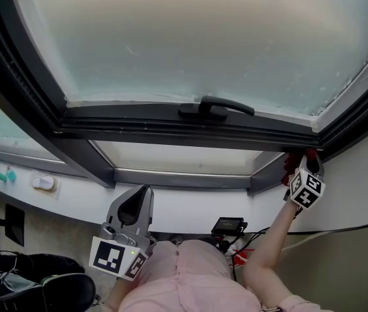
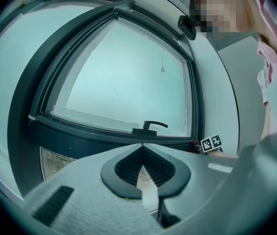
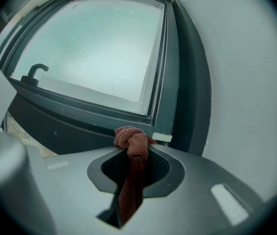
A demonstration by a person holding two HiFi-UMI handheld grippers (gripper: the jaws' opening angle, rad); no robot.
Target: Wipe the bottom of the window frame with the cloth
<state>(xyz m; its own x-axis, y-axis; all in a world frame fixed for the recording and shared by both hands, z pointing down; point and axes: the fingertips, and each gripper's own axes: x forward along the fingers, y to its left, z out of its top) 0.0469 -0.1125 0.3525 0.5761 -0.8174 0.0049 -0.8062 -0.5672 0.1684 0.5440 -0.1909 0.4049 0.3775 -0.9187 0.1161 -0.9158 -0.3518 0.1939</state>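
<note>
A reddish-brown cloth is pinched between the jaws of my right gripper, its bunched end sticking out in front. In the head view that right gripper is raised to the lower right corner of the dark window frame, with the cloth against or just short of the frame's bottom rail; contact cannot be told. My left gripper hangs low near the person's body, far from the frame. Its jaws are shut with nothing between them.
A black window handle sits mid-rail on the frame. A white sill below carries small teal and white items. A black device and cables lie near the person's front; dark bags are at bottom left.
</note>
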